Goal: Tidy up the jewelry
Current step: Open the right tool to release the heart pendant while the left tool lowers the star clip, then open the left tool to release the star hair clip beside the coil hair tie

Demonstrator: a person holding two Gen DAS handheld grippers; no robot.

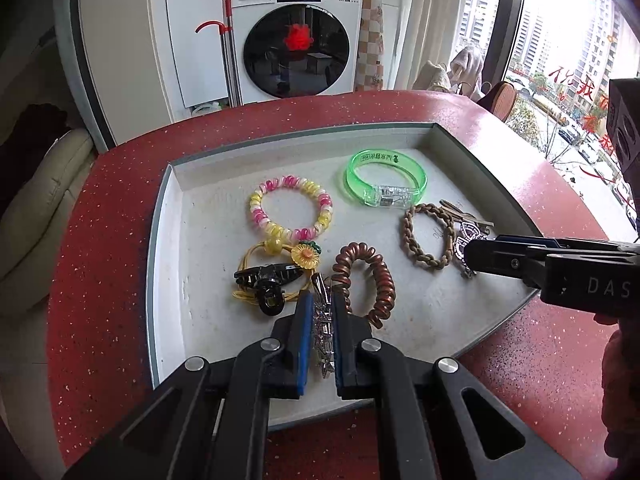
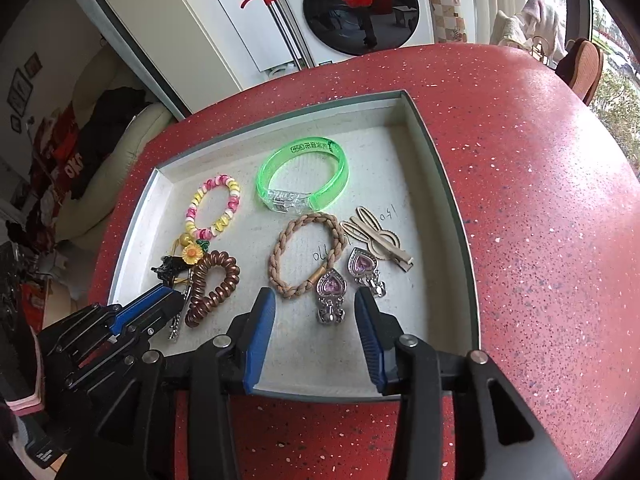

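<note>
A shallow white tray [image 1: 208, 240] on the red table holds the jewelry. My left gripper [image 1: 322, 300] is shut on a silver rhinestone hair clip [image 1: 324, 332] at the tray's near edge, beside a copper spiral hair tie [image 1: 384, 276]. My right gripper [image 2: 314, 296] stands open over the tray; a purple heart earring [image 2: 331, 286] lies between its fingers, untouched by the pads. A second heart earring [image 2: 362, 264] lies just beyond. Also in the tray are a green bangle [image 2: 304, 178], a brown braided tie [image 2: 280, 248], a beige bunny clip [image 2: 380, 240] and a pink-yellow spiral tie [image 1: 256, 200].
A black claw clip [image 1: 266, 276] and a yellow flower tie [image 1: 306, 255] lie left of my left gripper. The speckled red table [image 2: 520, 200] curves away on all sides. A washing machine [image 1: 296, 40] stands behind, a window at the right, a sofa at the left.
</note>
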